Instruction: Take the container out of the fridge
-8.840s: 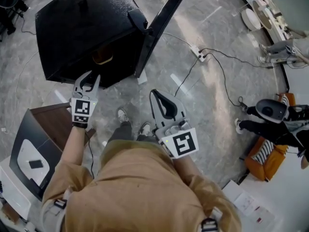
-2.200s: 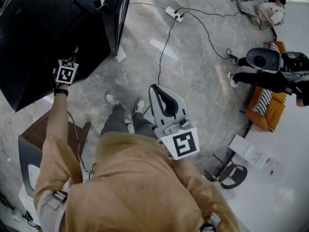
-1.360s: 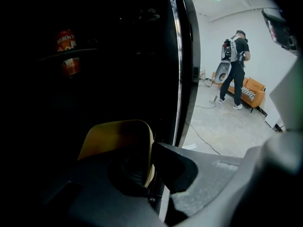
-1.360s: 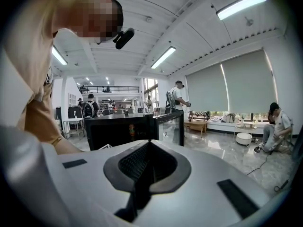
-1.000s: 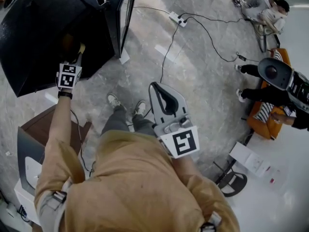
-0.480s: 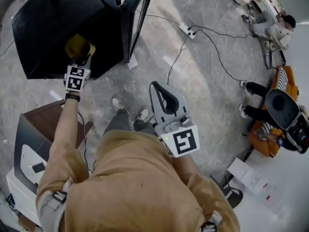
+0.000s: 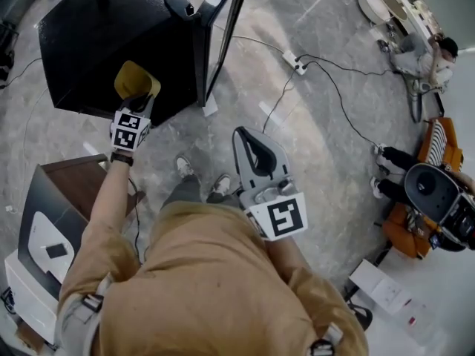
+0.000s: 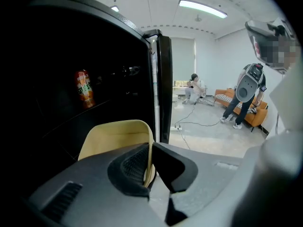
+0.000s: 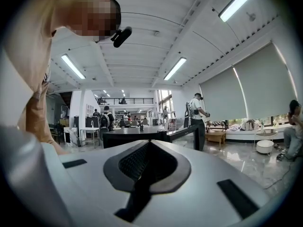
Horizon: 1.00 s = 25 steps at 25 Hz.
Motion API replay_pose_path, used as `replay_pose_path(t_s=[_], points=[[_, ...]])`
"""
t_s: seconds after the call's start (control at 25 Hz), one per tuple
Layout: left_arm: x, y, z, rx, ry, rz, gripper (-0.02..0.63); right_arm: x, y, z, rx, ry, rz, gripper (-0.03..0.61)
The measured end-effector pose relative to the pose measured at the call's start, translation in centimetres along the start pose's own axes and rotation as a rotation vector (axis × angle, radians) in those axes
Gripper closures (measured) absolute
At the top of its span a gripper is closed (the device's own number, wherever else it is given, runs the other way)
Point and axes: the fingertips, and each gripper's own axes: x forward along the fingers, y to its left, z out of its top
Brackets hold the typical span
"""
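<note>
One thin wall is all that the left claw (image 8: 150, 151) has of the cream-yellow container (image 8: 116, 135): the jaws are pinched tight on its rim, one pad inside and one outside, with the rest of the tub standing off to one side of them; from the head view the container is at the mouth of the black fridge (image 7: 104, 35), just beside the open fridge door (image 7: 223, 21), and I cannot tell whether it is wholly clear of the opening

Risk, as I judge it: a grip on one edge leaves the tub free to swing or slide out of the pads if it is drawn back with a jerk; a sideways pull could knock it against the door's edge, which is close; a step backward could catch the power strip (image 7: 300, 65) and its cable on the floor near the person's feet; the right claw (image 9: 149, 145), its jaws closed together on nothing, is held in front of the person's body, well apart from the fridge, so it gives no support underneath

Writing: none shows on the container; an orange-red bottle (image 8: 84, 89) on a shelf inside the fridge has a label, too small and dim to read; the cubes on both claws carry black-and-white square markers, not words
</note>
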Motion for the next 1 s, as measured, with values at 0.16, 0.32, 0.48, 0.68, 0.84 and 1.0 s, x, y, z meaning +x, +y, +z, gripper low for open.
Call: replay_pose_path(t_s=[0.16,0.32,0.48,0.68,0.84,1.0], points=[[-1.3,-1.3,0.8,-0.038,-0.023,0.002,0.589,-0.6,-0.1,0.5,-0.007,-0.017,0.019,0.578],[-2.6,-2.5,1.4,-0.060,-0.049,0.010,0.589,-1.3,0.2,-0.5,-0.038,0.008,0.068,0.578],[-4.0,-3.0,1.3,-0.069,-0.055,0.025,0.589,-1.4,1.0,-0.6,-0.051,-0.001,0.116,0.578],[-5.5,-3.4,0.4,-0.088,-0.073,0.042,0.589,-1.2,1.9,-0.8,-0.038,-0.017,0.151,0.578],[-6.4,-3.8,0.3,-0.096,-0.090,0.046,0.589,-1.2,2.4,-0.9,-0.045,-0.024,0.172,0.578],[-7.3,-4.2,1.0,-0.113,-0.116,0.052,0.589,-1.2,2.5,-0.5,-0.048,-0.039,0.186,0.578]])
